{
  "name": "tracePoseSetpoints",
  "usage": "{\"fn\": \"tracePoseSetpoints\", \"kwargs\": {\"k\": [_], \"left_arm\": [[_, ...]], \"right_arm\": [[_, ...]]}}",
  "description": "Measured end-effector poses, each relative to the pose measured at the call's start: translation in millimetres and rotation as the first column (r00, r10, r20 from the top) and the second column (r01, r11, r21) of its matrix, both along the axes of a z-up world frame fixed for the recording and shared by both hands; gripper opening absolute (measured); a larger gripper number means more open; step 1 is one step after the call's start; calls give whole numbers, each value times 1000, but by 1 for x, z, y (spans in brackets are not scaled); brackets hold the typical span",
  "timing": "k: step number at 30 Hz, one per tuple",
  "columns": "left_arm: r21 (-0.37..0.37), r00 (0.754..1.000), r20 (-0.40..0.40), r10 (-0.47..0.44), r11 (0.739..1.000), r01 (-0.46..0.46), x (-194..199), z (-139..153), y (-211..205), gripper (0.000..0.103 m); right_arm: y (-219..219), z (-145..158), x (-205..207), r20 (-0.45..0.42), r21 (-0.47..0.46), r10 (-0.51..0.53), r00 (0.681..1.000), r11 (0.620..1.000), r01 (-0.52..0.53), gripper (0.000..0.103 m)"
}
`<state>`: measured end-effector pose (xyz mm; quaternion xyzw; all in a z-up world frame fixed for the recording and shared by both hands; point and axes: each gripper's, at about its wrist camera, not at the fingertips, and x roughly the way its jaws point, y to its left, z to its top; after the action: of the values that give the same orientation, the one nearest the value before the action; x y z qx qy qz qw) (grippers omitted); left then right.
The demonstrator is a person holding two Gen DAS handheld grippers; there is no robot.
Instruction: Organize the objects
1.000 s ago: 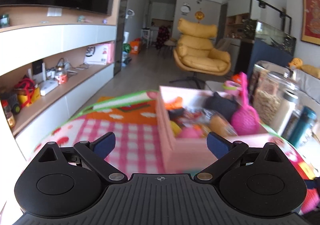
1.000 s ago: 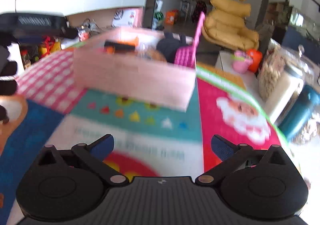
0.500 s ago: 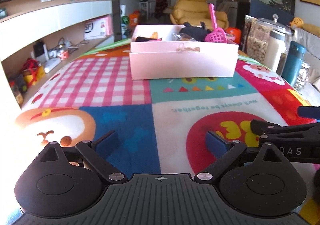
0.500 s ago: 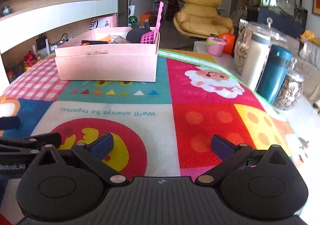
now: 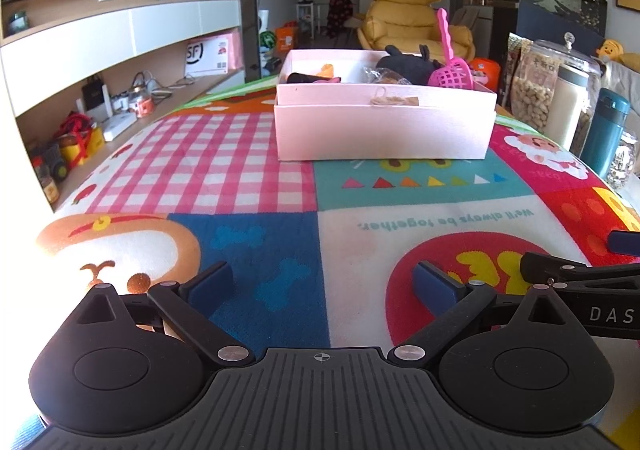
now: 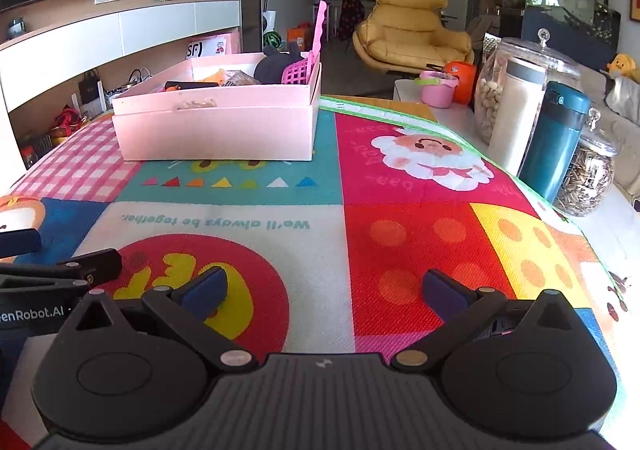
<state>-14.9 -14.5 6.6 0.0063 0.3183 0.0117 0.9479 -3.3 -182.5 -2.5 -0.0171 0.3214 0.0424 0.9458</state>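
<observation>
A pink box (image 5: 384,130) holding a pink scoop (image 5: 450,76) and dark soft toy (image 5: 404,64) sat at the far side of a colourful mat (image 5: 280,178). Both grippers had pulled back from it within a second. The left gripper (image 5: 322,284) and right gripper (image 6: 322,290) hung wide open, empty, suggesting the sorting was finished.
</observation>
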Motion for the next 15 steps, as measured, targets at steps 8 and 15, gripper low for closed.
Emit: {"fn": "tracePoseSetpoints", "kwargs": {"k": [8,15], "left_arm": [[-2,1000,0,0,1000,0,0,0,0,101],[-9,1000,-1,0,1000,0,1,0,0,101]], "right_arm": [[0,0,2,-4,13,-2,1000,1000,2,103],[0,0,2,-3,11,-3,1000,1000,3,103]]}}
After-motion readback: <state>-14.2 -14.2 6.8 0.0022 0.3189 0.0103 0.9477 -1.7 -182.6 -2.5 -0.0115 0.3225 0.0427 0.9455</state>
